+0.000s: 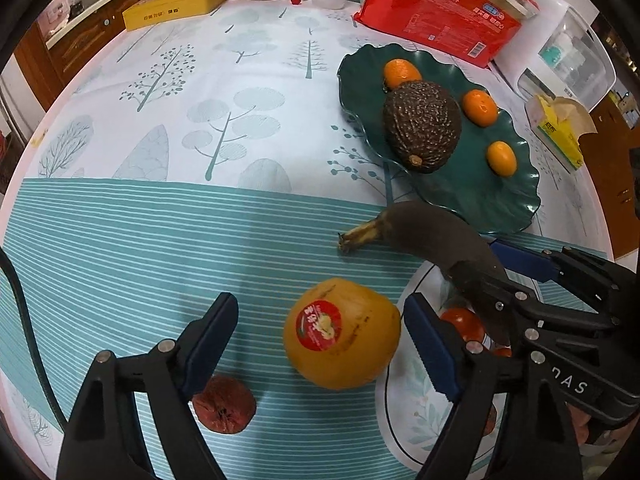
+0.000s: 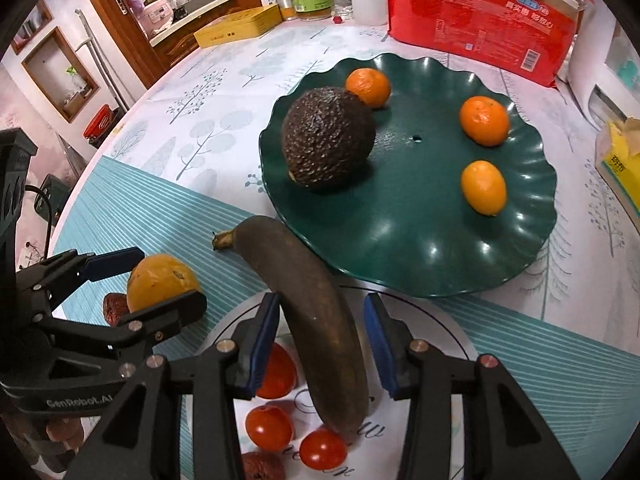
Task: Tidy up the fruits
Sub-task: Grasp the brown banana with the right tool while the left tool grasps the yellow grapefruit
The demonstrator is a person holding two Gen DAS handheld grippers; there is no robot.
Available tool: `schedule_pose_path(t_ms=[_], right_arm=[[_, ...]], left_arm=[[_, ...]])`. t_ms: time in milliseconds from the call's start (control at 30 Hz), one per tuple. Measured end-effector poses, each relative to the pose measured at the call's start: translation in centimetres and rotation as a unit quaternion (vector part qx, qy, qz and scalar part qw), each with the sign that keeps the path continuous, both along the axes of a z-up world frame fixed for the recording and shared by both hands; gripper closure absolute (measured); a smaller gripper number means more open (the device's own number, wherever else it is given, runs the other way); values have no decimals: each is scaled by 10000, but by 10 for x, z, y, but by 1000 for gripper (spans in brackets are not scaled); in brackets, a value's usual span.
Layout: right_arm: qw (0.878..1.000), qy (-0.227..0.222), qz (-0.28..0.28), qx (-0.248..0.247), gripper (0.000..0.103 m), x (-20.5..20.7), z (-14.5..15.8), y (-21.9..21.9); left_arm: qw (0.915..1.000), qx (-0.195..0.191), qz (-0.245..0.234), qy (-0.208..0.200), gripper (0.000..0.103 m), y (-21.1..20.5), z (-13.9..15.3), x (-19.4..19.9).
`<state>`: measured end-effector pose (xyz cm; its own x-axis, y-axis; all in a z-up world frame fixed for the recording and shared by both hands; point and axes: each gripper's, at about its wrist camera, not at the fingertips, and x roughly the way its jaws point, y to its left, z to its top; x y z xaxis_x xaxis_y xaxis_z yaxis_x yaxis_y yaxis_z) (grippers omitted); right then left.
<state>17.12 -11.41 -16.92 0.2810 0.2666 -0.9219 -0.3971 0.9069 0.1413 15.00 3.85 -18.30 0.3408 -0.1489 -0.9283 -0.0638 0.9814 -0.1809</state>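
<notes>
The left gripper point(image 1: 320, 344) stands wide open around a yellow-orange fruit point(image 1: 342, 334) on the bench point(image 1: 160, 240), pads clear of it, a dried red date point(image 1: 224, 404) beside its left finger. The right gripper point(image 2: 322, 344), half open, straddles a blackened banana point(image 2: 316, 320); its left pad touches the peel, the right stands apart. Ahead of both sits the green plate point(image 2: 420, 248).

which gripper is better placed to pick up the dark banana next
Right. The right gripper already straddles the banana, its jaws open on either side of it over the white plate. The left gripper sits around the yellow orange instead.
</notes>
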Motion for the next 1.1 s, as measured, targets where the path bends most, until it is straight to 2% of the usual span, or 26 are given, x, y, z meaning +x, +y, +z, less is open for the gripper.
schedule_pose_path(t_ms=[100,367,833,867,900,933,1000,1100], right_arm=[[10000,5,90,-26,59,1,-2,4],[9991,-67,345,-255,59,3,-8,15],[9962,-281,583,-577,59,1,-14,26],[9960,-303,590,-604,59,1,-14,26],[9957,-325,595,-626,59,0,-13,27],[9956,-340,600,-640,60,0,-13,26],[9947,-418,619,-712,61,-3,-12,28],[9949,-440,601,-677,64,-6,-11,26]], left_arm=[[10000,-66,28,52,28,3,-2,1],[9997,-189,14,129,36,3,-7,0],[9996,-212,48,152,38,5,-6,2],[9997,-208,12,153,41,4,-6,2],[9996,-250,-41,146,51,4,-5,2],[9994,-306,-108,147,53,1,-4,2],[9996,-188,-158,105,54,-2,-2,1],[9996,-206,-191,89,55,-3,-1,-1]])
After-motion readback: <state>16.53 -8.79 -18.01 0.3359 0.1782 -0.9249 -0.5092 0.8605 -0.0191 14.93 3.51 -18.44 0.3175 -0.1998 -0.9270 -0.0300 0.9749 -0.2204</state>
